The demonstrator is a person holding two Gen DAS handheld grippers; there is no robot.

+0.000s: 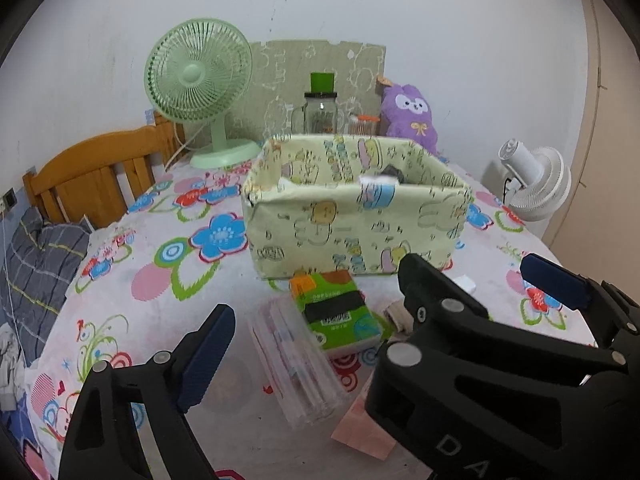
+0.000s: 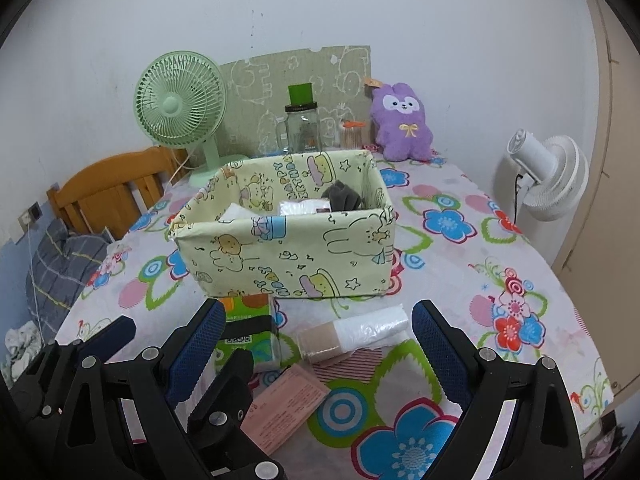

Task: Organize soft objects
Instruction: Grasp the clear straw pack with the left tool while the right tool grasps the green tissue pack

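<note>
A pale yellow cartoon-print fabric box (image 1: pixel 352 224) (image 2: pixel 288 252) stands mid-table; a grey cloth (image 2: pixel 345 197) and white packets (image 2: pixel 304 207) lie inside. In front lie a green tissue pack (image 1: pixel 340 312) (image 2: pixel 246 330), a clear packet of masks (image 1: pixel 298 364), a beige roll with a white plastic bag (image 2: pixel 352 334) and a pink packet (image 1: pixel 360 432) (image 2: pixel 290 404). My left gripper (image 1: pixel 316 320) is open and empty above the mask packet and tissue pack. My right gripper (image 2: pixel 318 334) is open and empty around the beige roll's area, above it.
A green desk fan (image 1: pixel 200 88) (image 2: pixel 180 108), a glass jar (image 2: pixel 302 128), a purple plush toy (image 1: pixel 410 114) (image 2: pixel 400 124) and cardboard stand at the back. A white fan (image 2: pixel 548 176) is beyond the right edge. A wooden headboard (image 1: pixel 96 172) is left.
</note>
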